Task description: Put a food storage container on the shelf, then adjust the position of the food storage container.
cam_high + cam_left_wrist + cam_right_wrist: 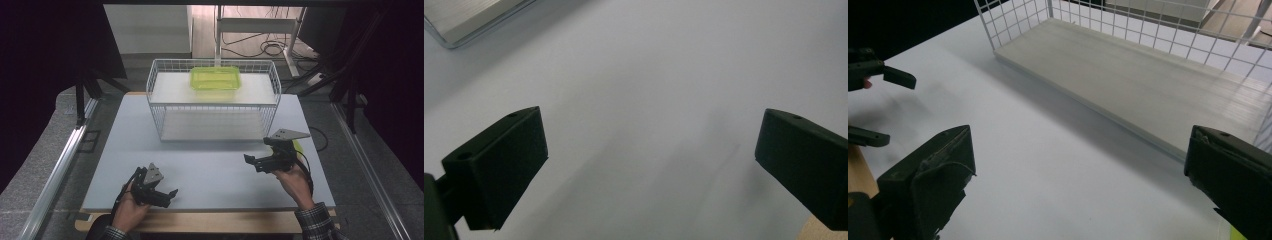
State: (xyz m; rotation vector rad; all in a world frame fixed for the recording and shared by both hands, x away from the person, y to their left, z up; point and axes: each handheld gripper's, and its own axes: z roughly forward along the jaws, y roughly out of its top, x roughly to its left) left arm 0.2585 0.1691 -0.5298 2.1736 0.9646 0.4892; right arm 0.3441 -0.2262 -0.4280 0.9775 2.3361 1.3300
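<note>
The yellow-green box (215,78) rests on the upper shelf (172,90) of the white wire basket (157,107), toward the back and near the middle, apart from both hands. Judged from this placement, the storing step appears done; the lower board (1128,85) of the basket lies bare, and nothing else on the worktop (210,165) appears to await handling, apart from a small yellow-green patch beside the right hand that is too hidden to identify. The right claw (257,162) hangs above the worktop in front of the basket's right corner, its jaws spread wide with nothing between them; the right gripper view shows the bare worktop and the basket's front edge between its two black jaws. The left claw (169,196) sits low near the front edge of the worktop, jaws likewise wide and empty. What remains, by this reading, is at most bringing the hands back to rest.
</note>
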